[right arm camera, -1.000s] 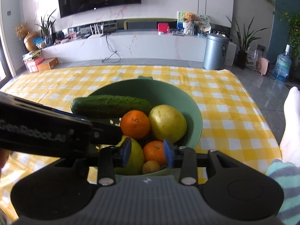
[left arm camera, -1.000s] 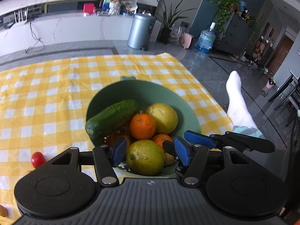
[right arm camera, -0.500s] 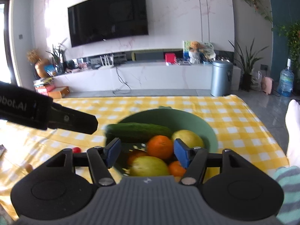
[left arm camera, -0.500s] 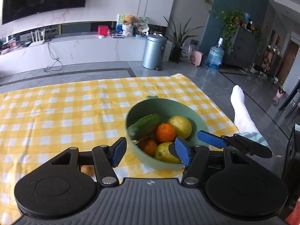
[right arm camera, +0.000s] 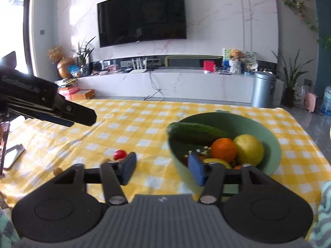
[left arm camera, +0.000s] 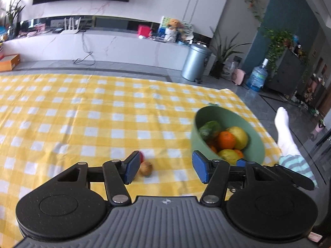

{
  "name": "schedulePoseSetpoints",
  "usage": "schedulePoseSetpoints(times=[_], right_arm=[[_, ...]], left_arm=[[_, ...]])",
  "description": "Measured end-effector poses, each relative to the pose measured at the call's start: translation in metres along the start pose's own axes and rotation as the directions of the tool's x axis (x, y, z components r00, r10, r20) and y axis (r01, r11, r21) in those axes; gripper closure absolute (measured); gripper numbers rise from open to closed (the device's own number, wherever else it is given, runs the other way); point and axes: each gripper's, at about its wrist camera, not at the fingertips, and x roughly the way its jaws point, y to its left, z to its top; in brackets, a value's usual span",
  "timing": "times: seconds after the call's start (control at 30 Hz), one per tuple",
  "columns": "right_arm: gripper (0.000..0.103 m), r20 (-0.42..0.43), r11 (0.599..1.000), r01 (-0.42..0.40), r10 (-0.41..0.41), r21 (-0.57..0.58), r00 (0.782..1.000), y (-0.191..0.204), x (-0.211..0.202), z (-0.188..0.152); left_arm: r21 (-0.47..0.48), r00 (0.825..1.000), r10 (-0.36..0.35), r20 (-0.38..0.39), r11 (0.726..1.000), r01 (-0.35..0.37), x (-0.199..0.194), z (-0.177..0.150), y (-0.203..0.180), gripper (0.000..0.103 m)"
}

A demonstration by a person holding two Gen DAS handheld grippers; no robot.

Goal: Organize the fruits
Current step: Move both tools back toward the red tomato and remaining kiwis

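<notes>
Both the left gripper (left arm camera: 164, 168) and right gripper (right arm camera: 162, 168) hang with jaws spread wide and empty, presumably readied for the small brown fruit (left arm camera: 146, 168) and cherry tomato (right arm camera: 120, 154) loose on the checked cloth (left arm camera: 82, 111) beside the full green bowl (right arm camera: 266, 130).

yellow and white checked cloth (left arm camera: 82, 111); green bowl (right arm camera: 275, 144) with an orange (right arm camera: 223, 150), yellow lemon (right arm camera: 249, 149), dark green cucumber (right arm camera: 196, 133); red tomato (right arm camera: 120, 154) outside.
</notes>
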Motion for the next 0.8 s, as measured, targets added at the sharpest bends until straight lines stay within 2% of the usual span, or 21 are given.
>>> schedulePoseSetpoints(times=[0.1,0.23,0.4,0.57,0.8], right_arm=[[0.065,-0.012,0.999,-0.03,0.029,-0.012,0.999,0.008,0.008,-0.001],[0.069,-0.043,0.997,-0.066,0.065,-0.035,0.997,0.021,0.021,-0.007],[0.07,-0.074,0.996,-0.091,0.09,-0.003,0.993,0.023,0.042,-0.007],[0.071,-0.1,0.993,-0.117,0.118,0.013,0.988,0.023,0.061,-0.009],[0.071,-0.128,0.987,-0.155,0.159,0.046,0.979,0.026,0.084,-0.006]], left_arm=[[0.003,1.0,-0.008,0.008,1.0,0.007,0.004,-0.009,0.012,0.038],[0.024,1.0,-0.002,0.016,1.0,0.001,0.012,-0.025,0.019,0.045],[0.122,1.0,0.013,-0.009,0.992,-0.012,0.025,-0.037,0.022,0.049],[0.156,0.999,0.028,-0.03,0.988,-0.023,0.041,-0.046,0.036,0.05],[0.289,0.996,0.089,0.006,0.953,-0.087,0.057,-0.056,0.032,0.052]])
